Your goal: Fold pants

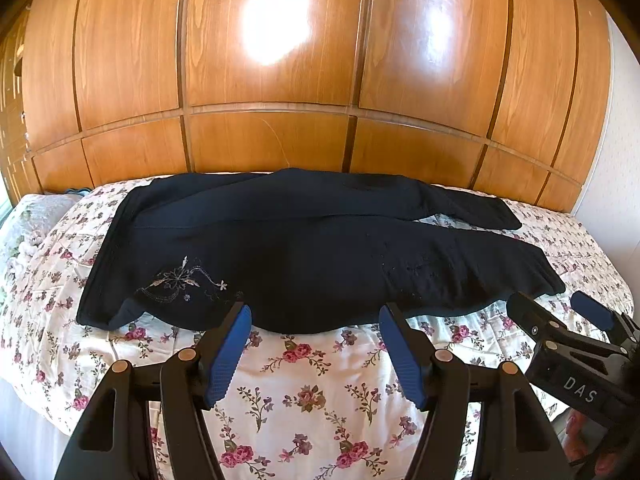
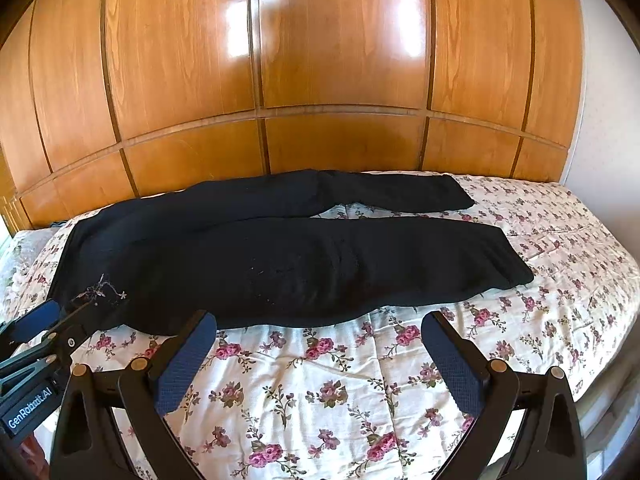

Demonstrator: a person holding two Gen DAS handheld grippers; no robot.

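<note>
Dark pants [image 1: 304, 248] spread across the bed [image 1: 312, 376], waistband toward the left edge, both legs running to the right edge, the far leg angled away along the wooden headboard [image 1: 272, 136]. Nothing folded yet. Left gripper [image 1: 315, 346] near the front edge, jaws spread wide, empty. Right gripper [image 2: 319, 354] likewise – spread, nothing pinched. Likely trouble: grabbing only the top layer, so the legs slide apart; dragging the quilt along with the cloth; a crooked fold from legs that aren't lined up – embroidery [image 1: 182, 280] bunching underneath.
</note>
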